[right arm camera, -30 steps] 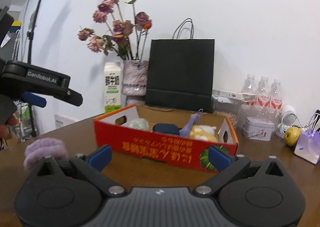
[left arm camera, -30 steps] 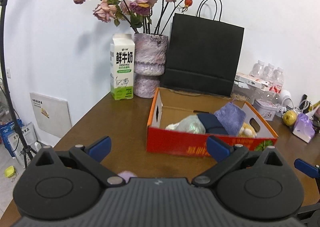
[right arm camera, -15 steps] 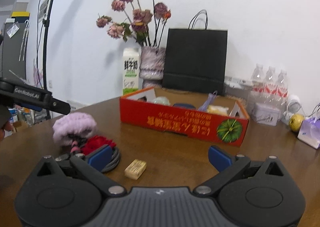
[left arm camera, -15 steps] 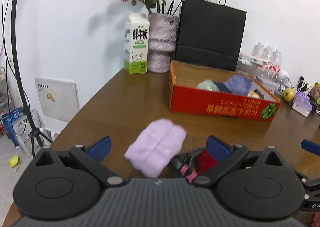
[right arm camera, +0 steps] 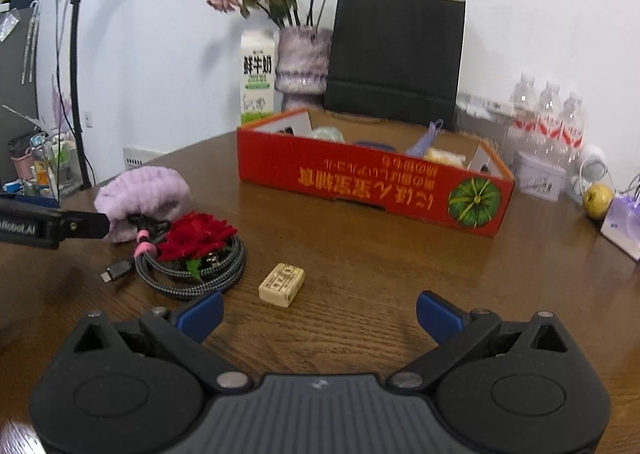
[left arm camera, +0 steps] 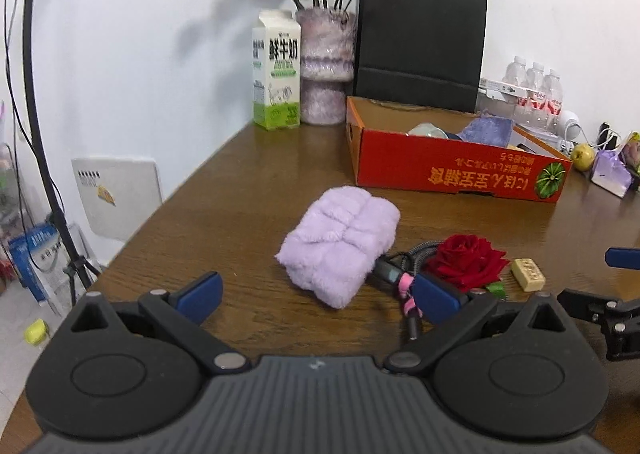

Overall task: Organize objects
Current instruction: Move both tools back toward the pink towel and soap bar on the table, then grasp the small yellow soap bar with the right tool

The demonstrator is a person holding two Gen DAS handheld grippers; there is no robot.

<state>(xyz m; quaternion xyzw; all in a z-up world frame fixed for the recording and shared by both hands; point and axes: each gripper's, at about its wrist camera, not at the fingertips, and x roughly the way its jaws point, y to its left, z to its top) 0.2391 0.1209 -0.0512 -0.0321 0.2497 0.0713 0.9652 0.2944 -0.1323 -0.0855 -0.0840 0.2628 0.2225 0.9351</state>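
— Lilac and fluffy, the folded towel (left arm camera: 340, 244) lies on the brown desk (left arm camera: 248, 189) toward its left edge, in front of the left hand-held gripper (left arm camera: 318, 294). Are the jaws on it?

— No. The left hand-held gripper is spread wide and empty, hovering short of the towel. The right hand-held gripper (right arm camera: 320, 312) is spread wide too, holding nothing, above bare wood near the front edge.

— What lies beside the towel?

— A coiled braided cable (right arm camera: 192, 270) with a pink tie touches the towel's right side, and a red rose (right arm camera: 198, 236) rests on the coil. A small cream block (right arm camera: 282, 284) sits just right of the coil, apart from it.

— And the red cardboard box (right arm camera: 372, 183)?

— Farther back, mid-desk, open-topped, with a purple cloth (left arm camera: 486, 129) and other items inside that are too hidden to name. Behind it, along the back edge, stand a milk carton (left arm camera: 276, 71), a vase (left arm camera: 326, 67) of dried roses and a black paper bag (left arm camera: 420, 41).
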